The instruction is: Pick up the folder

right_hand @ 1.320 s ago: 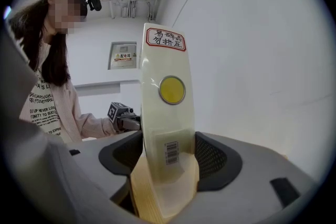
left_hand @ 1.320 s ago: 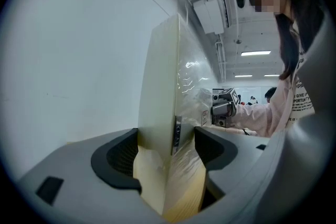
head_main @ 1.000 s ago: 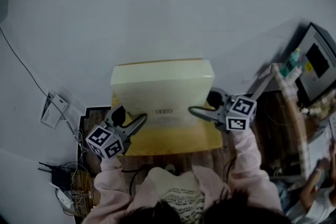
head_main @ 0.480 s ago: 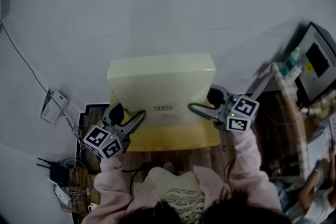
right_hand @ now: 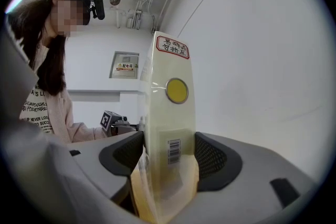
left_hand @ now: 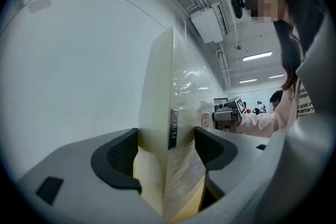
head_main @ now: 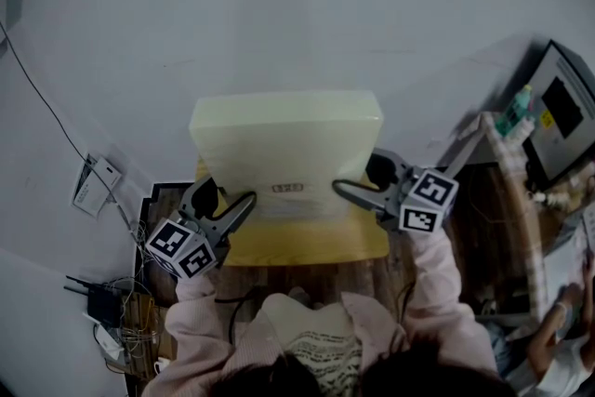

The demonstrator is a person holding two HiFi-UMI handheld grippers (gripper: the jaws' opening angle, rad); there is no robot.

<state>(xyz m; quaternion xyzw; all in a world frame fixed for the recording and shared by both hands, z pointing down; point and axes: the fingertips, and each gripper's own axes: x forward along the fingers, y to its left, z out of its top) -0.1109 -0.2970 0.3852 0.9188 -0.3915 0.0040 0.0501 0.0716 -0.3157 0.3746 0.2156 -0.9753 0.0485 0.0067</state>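
The folder [head_main: 286, 149] is a thick, pale yellow box file with a clear front cover, held upright in front of a white wall. My left gripper [head_main: 228, 202] is shut on its left end, and in the left gripper view both pads press the folder [left_hand: 163, 113] across its thickness. My right gripper [head_main: 358, 184] is shut on the right end. The right gripper view shows that end of the folder [right_hand: 170, 113] between the pads, with a round yellow sticker [right_hand: 177, 90] and a barcode [right_hand: 174, 151] on it.
A yellow surface [head_main: 307, 244] shows under the folder, over a wooden table [head_main: 297, 279]. Cables and a power strip [head_main: 112, 335] lie at the lower left. A dark machine [head_main: 562, 112] and a bottle [head_main: 516, 112] stand at the right. Another person [head_main: 558, 339] is at the lower right.
The folder's upper edge has tipped slightly toward the wall. Both grippers keep the same hold and have hardly moved.
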